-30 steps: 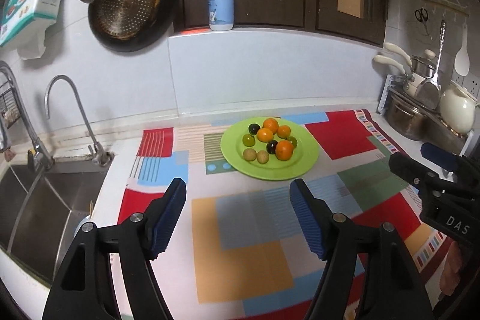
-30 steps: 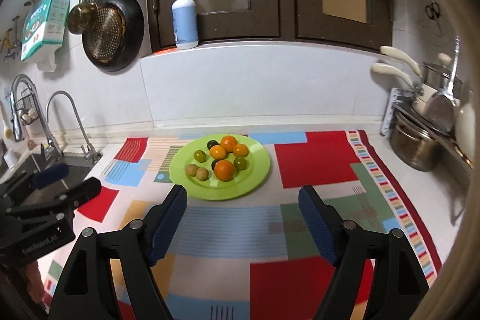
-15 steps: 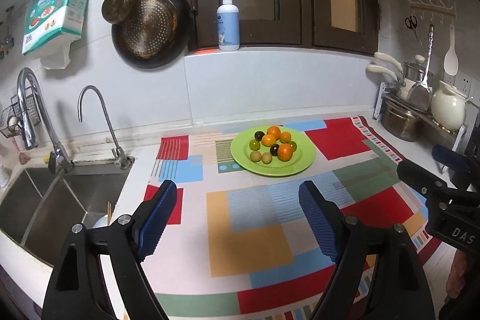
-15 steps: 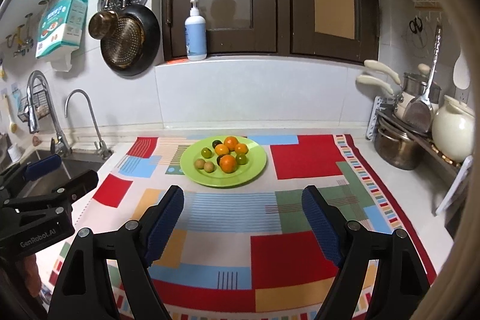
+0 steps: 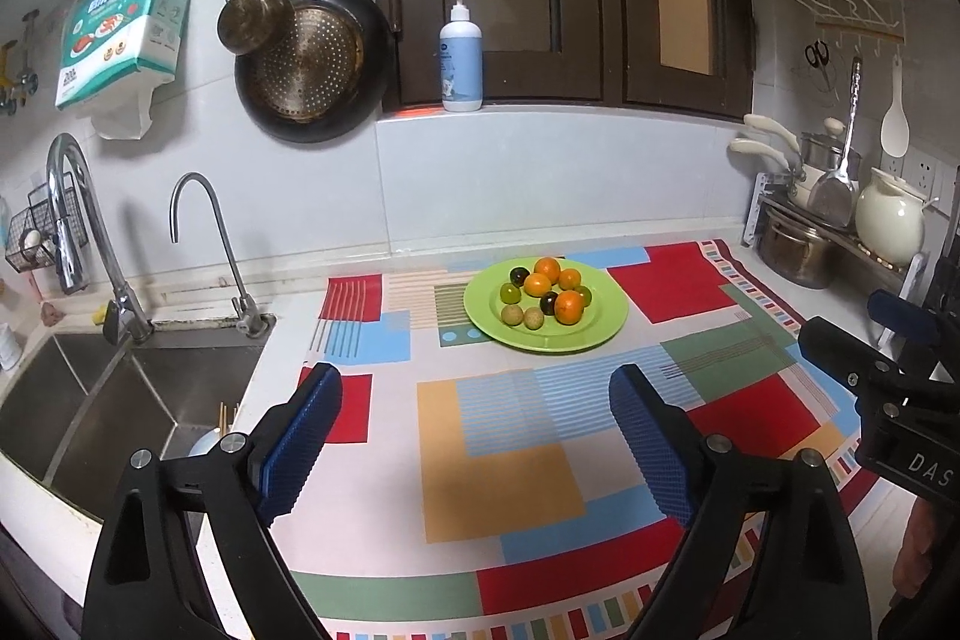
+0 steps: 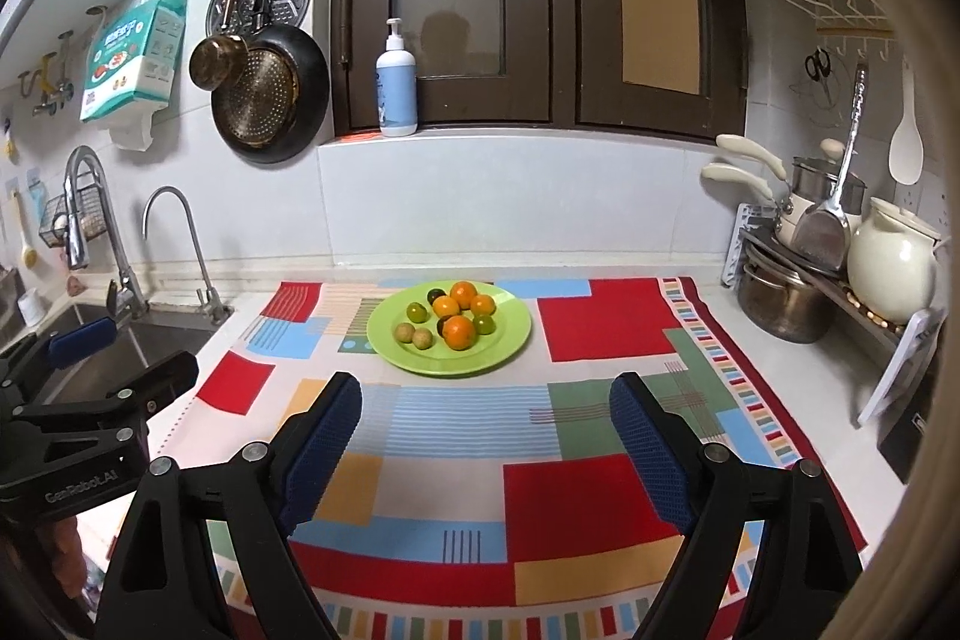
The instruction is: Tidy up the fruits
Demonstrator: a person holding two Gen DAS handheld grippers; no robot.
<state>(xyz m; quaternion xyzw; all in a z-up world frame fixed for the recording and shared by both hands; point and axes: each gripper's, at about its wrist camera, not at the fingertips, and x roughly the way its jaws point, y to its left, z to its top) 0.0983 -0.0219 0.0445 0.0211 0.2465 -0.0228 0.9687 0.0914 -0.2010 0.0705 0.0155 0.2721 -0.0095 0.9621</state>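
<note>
I hold both hand-held grippers, left (image 5: pixel 474 421) and right (image 6: pixel 486 427), wide open and empty, well short of the plate (image 6: pixel 510 340) of fruit (image 6: pixel 459 330) ahead; next I reach forward for 1 piece.

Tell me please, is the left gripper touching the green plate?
Apart. The left wrist view shows the left gripper open, with patterned mat between it and the green plate.

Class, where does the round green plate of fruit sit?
In both wrist views the round green plate sits mid-counter on the patchwork mat, right of the sink.
</note>
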